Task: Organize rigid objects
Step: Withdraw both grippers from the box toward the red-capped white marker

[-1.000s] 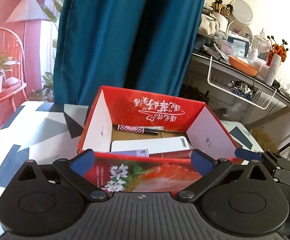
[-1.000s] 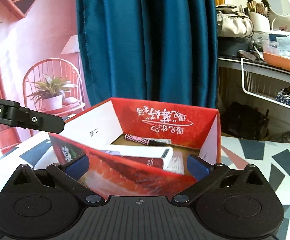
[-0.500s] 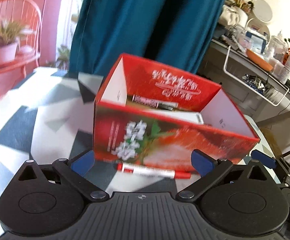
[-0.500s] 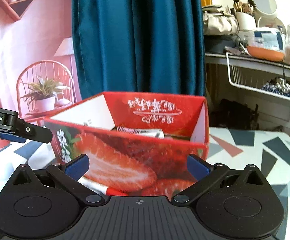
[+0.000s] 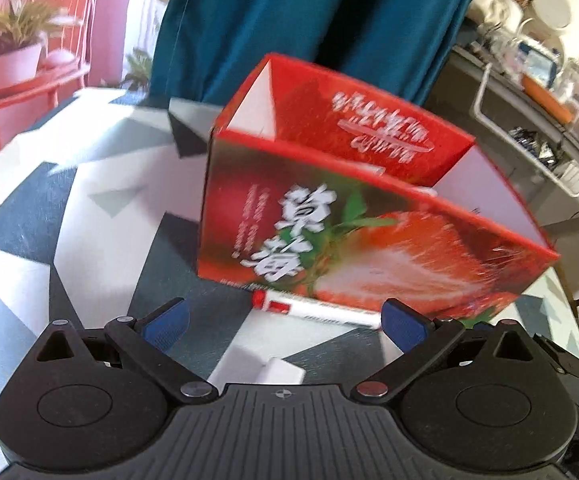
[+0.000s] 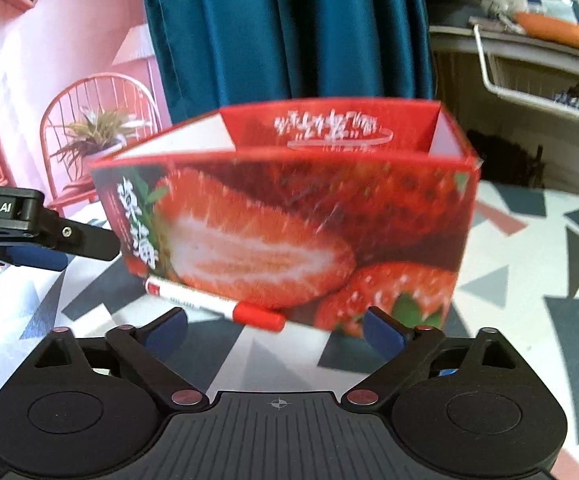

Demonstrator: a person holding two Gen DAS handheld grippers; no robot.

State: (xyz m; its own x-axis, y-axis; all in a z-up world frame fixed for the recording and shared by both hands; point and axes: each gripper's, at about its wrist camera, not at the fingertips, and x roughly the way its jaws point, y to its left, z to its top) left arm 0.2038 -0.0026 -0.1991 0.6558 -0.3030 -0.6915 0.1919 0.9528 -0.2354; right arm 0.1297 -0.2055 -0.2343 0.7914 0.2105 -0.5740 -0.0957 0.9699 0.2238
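Marker [image 6: 213, 304], red-capped, lies against the strawberry box [image 6: 289, 224] on the patterned table [image 6: 529, 280], untouched between the right gripper [image 6: 275, 326] and its just-narrowing jaws, the left gripper [image 5: 283, 318] spread empty.

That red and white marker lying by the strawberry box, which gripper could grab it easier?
Probably the right gripper: the red and white marker pen ends between its open jaws. In the left gripper view it sits off toward one finger.

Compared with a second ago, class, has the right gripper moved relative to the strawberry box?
Yes. The right gripper has dropped below the strawberry box rim, towards the marker.
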